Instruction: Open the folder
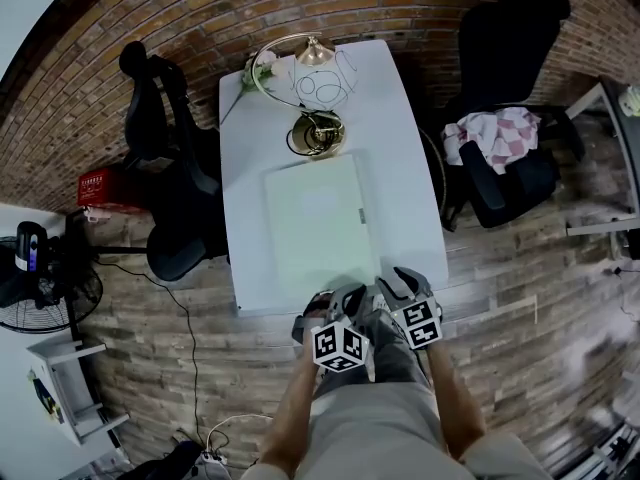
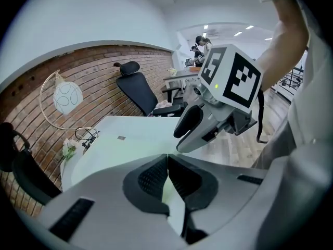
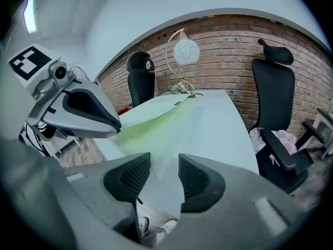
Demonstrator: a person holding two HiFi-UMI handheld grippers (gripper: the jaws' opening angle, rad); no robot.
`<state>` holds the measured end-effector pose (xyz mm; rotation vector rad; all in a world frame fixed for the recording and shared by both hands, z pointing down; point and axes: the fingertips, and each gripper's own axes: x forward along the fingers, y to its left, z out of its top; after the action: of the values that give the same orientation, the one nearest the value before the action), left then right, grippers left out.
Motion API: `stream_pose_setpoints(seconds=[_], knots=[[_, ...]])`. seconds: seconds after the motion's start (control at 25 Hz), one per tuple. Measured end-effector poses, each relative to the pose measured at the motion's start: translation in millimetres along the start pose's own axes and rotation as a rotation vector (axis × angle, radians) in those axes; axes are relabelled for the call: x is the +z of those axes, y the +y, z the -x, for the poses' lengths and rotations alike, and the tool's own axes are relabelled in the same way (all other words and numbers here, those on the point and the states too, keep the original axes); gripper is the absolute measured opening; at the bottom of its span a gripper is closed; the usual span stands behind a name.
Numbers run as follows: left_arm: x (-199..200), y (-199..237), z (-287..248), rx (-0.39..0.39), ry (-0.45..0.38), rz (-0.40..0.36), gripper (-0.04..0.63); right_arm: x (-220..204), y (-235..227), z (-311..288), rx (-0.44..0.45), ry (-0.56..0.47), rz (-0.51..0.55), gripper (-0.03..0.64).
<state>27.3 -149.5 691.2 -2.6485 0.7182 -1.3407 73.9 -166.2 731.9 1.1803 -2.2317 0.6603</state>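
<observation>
Nearest, left hand-held gripper [image 2: 167, 158] is clamped on the near edge of the pale green folder [image 1: 315, 218], cover raised slightly. Right hand-held gripper [image 3: 164, 161] sits just beside it, jaws apart around the folder's corner. Beyond both, folder lies flat on desk [image 1: 390, 118], lamp [image 1: 315, 88] at far end.

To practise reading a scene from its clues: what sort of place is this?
Probably an office or studio: a white table with a lamp on it, black office chairs around it, and a brick wall behind.
</observation>
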Motion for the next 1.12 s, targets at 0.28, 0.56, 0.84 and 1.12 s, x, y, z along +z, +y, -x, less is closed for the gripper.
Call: stream_pose_setpoints(seconds=[0.28, 0.56, 0.84, 1.12], knots=[[3, 5, 13, 0.029, -0.020, 0.006, 0.005, -1, -1, 0, -0.009, 0.000, 0.007, 0.172], [5, 9, 25, 0.064, -0.038, 0.017, 0.003, 0, 0, 0, -0.014, 0.004, 0.019, 0.172], [5, 15, 39, 0.110, -0.059, 0.032, 0.002, 0, -1, 0, -0.022, 0.011, 0.033, 0.171], [5, 24, 52, 0.179, -0.084, 0.049, 0.002, 0, 0, -1, -0.031, 0.013, 0.039, 0.171]])
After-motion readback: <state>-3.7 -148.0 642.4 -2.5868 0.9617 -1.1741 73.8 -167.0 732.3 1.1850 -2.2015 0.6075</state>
